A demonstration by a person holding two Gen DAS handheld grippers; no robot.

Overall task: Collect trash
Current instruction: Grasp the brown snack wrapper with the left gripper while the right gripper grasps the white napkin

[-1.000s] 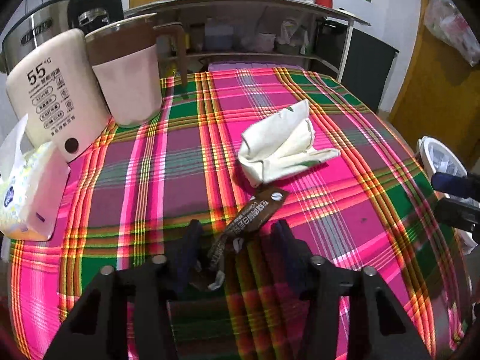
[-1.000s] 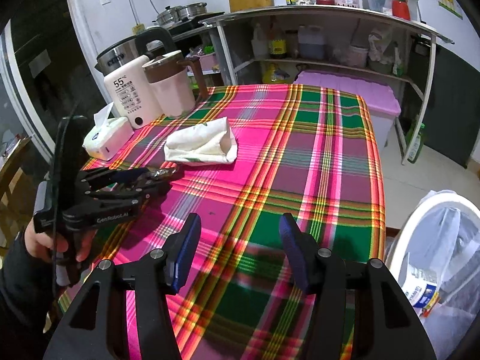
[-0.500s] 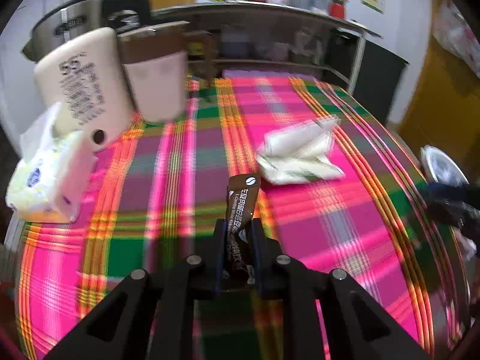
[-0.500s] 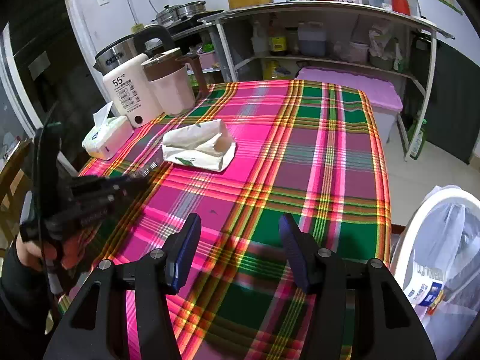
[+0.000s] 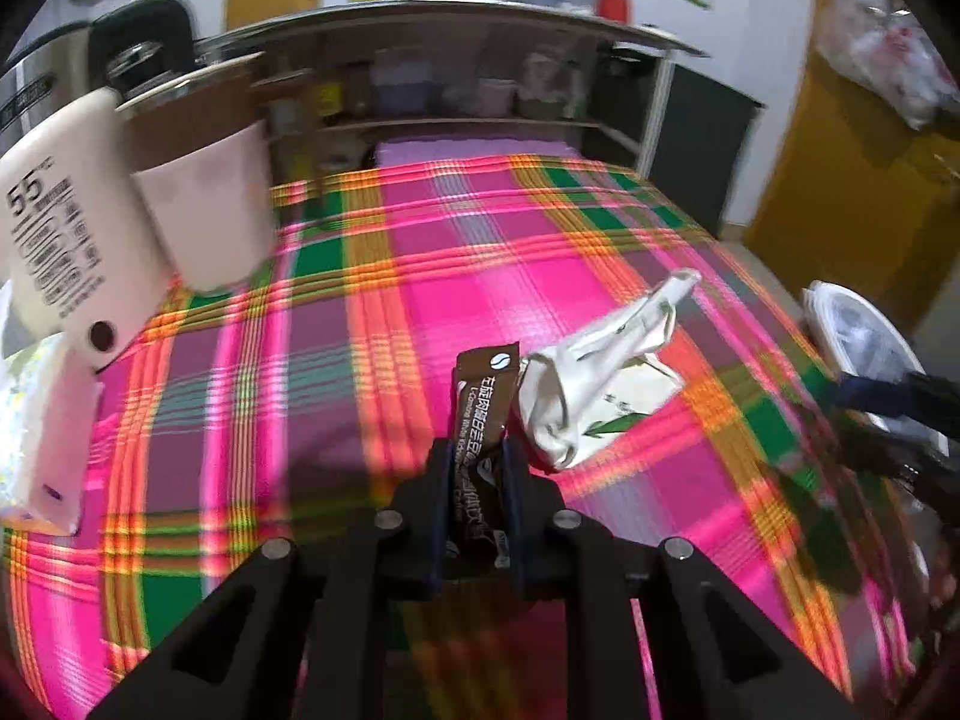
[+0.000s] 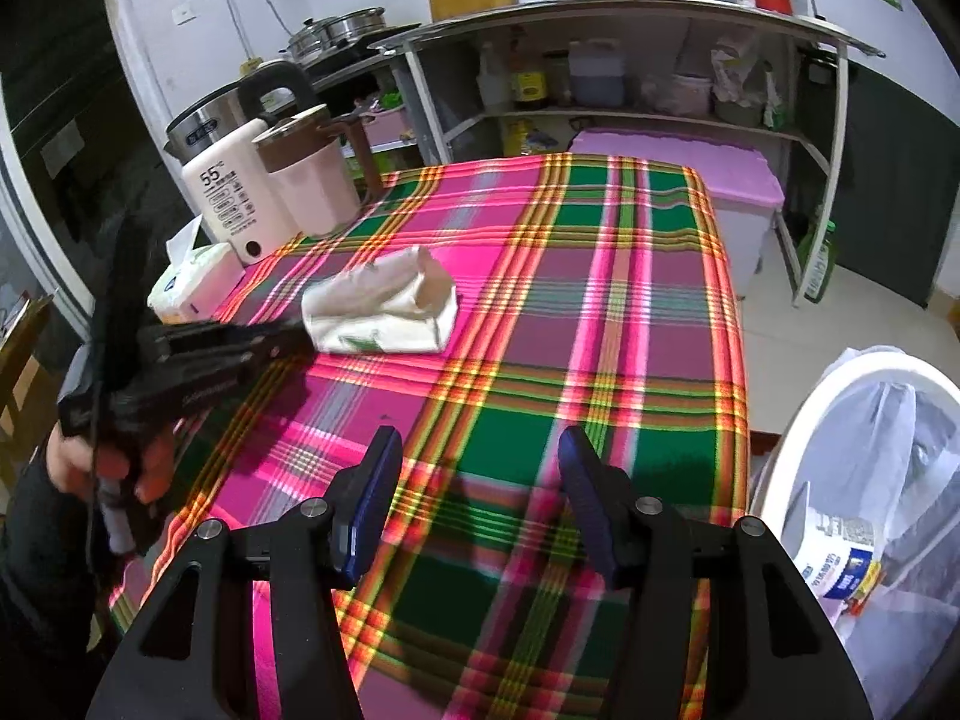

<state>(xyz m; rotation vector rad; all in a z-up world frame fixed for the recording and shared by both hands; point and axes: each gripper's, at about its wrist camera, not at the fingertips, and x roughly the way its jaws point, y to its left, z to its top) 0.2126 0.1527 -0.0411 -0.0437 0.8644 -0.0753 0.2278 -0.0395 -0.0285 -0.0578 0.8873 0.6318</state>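
The left gripper (image 5: 474, 468) has its jaws squeezed tight on a brown packet (image 5: 483, 414). A second ago those jaws stood apart with the packet lying flat on the table between them. Then they closed, and now the packet sticks up out of them, near the middle of the left view, lifted off the cloth. So I think the pick is done and the next job is to carry it to the bin.

The right gripper (image 6: 480, 492) has its jaws wide with nothing in them. They hang over the plaid table (image 6: 630, 312) at the bottom of the right view, just as they did a second ago.

Just right of the packet in the left view lies a crumpled white bag (image 5: 606, 372), more trash by the look of it. It has slid toward the right of that view since a second ago, so the left gripper has swung round.

The left view shows the packet and the grip up close. The right view cannot show the packet at all; there the left gripper (image 6: 288, 339) is only a dark blur at the left, with a hand (image 6: 102, 462) below it. But the right view shows the white bin (image 6: 798, 432) at the lower right, with a bag liner and some trash inside. The left view only catches its rim (image 5: 852, 324) at the right edge.
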